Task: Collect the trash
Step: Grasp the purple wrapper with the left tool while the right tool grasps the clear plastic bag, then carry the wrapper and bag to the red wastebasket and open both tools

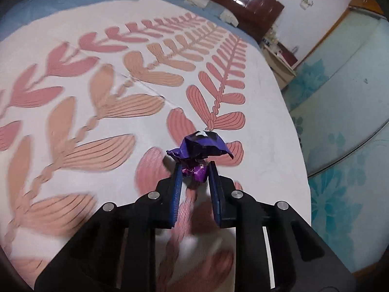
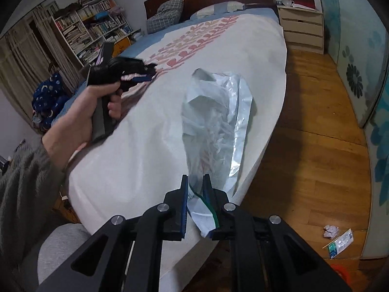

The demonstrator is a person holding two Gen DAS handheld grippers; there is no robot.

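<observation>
My left gripper [image 1: 194, 168] is shut on a crumpled purple wrapper [image 1: 203, 148] and holds it above the bed's patterned white cover [image 1: 97, 97]. My right gripper [image 2: 195, 180] is shut on the edge of a clear plastic bag [image 2: 216, 121], which hangs out over the near corner of the bed [image 2: 145, 133]. In the right wrist view, the left gripper [image 2: 143, 73] shows held in a hand over the bed's left side; the wrapper cannot be made out there.
On the wooden floor [image 2: 304, 158] at the right lie a crumpled white paper ball [image 2: 330, 231] and a flat packet [image 2: 339, 243]. A cream nightstand [image 2: 301, 29] stands by the headboard. A bookshelf [image 2: 90, 22] is at the far left. Wardrobe doors [image 2: 359, 73] line the right.
</observation>
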